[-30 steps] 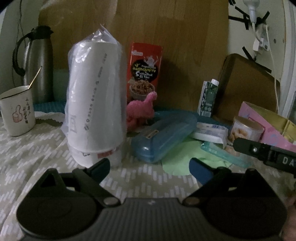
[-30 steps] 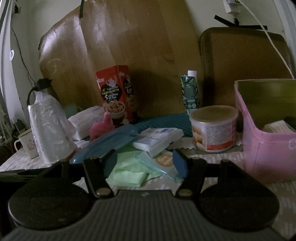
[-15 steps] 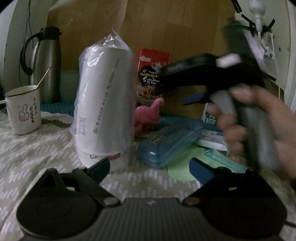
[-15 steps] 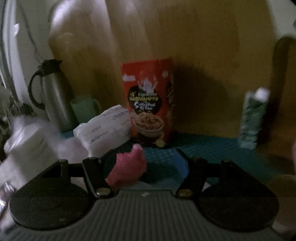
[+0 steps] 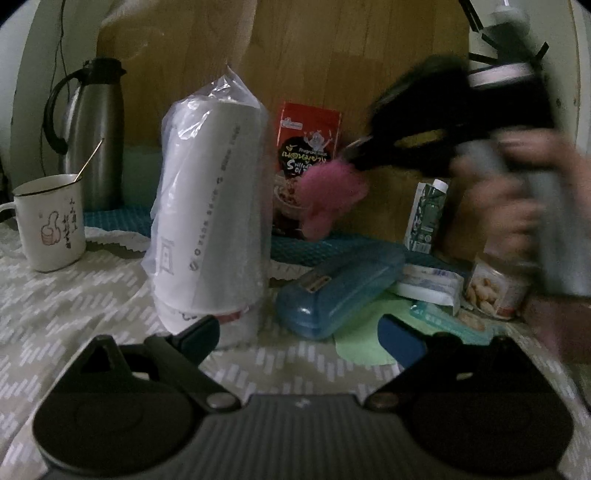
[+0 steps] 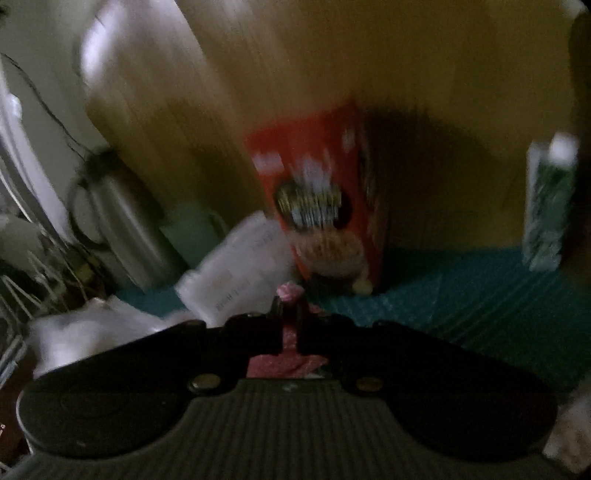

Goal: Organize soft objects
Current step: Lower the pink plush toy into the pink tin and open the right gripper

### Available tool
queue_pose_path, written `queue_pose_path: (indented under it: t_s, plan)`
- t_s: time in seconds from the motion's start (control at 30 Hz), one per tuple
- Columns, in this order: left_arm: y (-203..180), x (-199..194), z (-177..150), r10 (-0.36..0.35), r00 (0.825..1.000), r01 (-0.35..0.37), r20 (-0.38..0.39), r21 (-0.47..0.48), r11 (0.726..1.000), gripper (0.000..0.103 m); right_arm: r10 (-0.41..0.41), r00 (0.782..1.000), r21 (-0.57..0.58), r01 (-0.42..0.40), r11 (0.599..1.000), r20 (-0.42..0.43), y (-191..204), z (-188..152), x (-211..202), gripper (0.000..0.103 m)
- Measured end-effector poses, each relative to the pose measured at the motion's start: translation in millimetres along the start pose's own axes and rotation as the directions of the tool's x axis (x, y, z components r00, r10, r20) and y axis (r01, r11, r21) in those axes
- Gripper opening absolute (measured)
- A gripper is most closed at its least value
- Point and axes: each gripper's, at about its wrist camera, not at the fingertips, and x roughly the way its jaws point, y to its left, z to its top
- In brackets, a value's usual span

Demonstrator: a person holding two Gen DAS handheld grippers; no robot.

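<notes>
The room is dim. A large wooden board [image 5: 332, 66] leans upright along the back edge of the desk [image 5: 74, 306], which wears a pale patterned cloth; a teal mat [image 5: 122, 221] runs under the board at the back. The wall [image 5: 33, 62] behind shows off-white at the left, a thin cable [image 5: 59, 48] hanging down it. Black tape strips [image 5: 476, 18] mark the right wall.
</notes>
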Motion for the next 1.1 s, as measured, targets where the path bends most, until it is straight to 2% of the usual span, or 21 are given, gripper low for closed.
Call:
queue_pose_path:
  t_s: [0.1,0.2,0.37,0.5,0.6,0.73,0.83,0.87,1.0,1.03,1.1]
  plan:
    - [1.6,-1.5,0.0,-0.005,1.0,0.005,0.002,-0.01,1.0,0.096,0.025,0.995,-0.003,-0.025,1.0,0.1,-4.9,-8.8,-57.9,0.008]
    - [3.2,-2.5,0.0,-0.01,1.0,0.01,0.003,-0.017,1.0,0.096,0.031,0.988,0.022,-0.034,0.999,0.15,-18.4,-34.6,-107.8,0.008]
    - [1.7,-4.1,-0.8,-0.011,1.0,0.011,0.007,-0.004,1.0,0.096,0.063,0.988,0.155,-0.085,0.984,0.144,-46.8,-100.8,-163.3,0.009]
    - [0.8,-4.8,-1.3,-0.036,0.999,0.036,0.006,0.004,0.999,0.098,0.104,0.987,0.285,-0.135,0.949,0.123,-65.0,-152.0,-182.9,0.009]
    - [2.6,-5.0,-1.6,-0.061,0.998,0.061,-0.005,-0.003,0.998,0.099,0.087,0.99,0.353,-0.121,0.928,0.111,-76.8,-177.7,-190.0,0.01]
    - [6.2,-4.7,-2.4,-0.103,0.994,0.102,-0.033,-0.018,0.995,0.099,0.049,0.993,0.406,-0.089,0.91,0.107,-93.3,-195.0,-205.2,0.024]
    - [5.6,-4.3,-2.9,-0.117,0.992,0.116,-0.046,-0.009,0.993,0.1,0.038,0.988,0.375,-0.093,0.922,0.151,-92.8,-196.9,-220.0,0.063]
    - [4.2,-4.1,-3.1,-0.119,0.992,0.119,-0.049,0.0,0.993,0.1,0.025,0.984,0.35,-0.086,0.933,0.174,-90.6,-197.4,-226.5,0.068]
    - [-1.5,-6.6,-5.0,-0.12,0.989,0.122,-0.088,0.016,0.992,0.1,-0.012,0.975,0.179,-0.028,0.983,0.224,-74.4,-201.1,-243.5,0.073]
    - [-3.4,-11.7,-6.4,-0.133,0.987,0.134,-0.088,0.007,0.991,0.1,-0.015,0.976,0.14,-0.017,0.99,0.218,-71.5,-202.0,-244.7,0.077]
    - [-9.8,-27.0,-9.4,-0.203,0.976,0.202,-0.081,-0.022,0.979,0.1,-0.009,0.983,0.063,-0.003,0.998,0.182,-68.4,-206.4,-246.3,0.08]
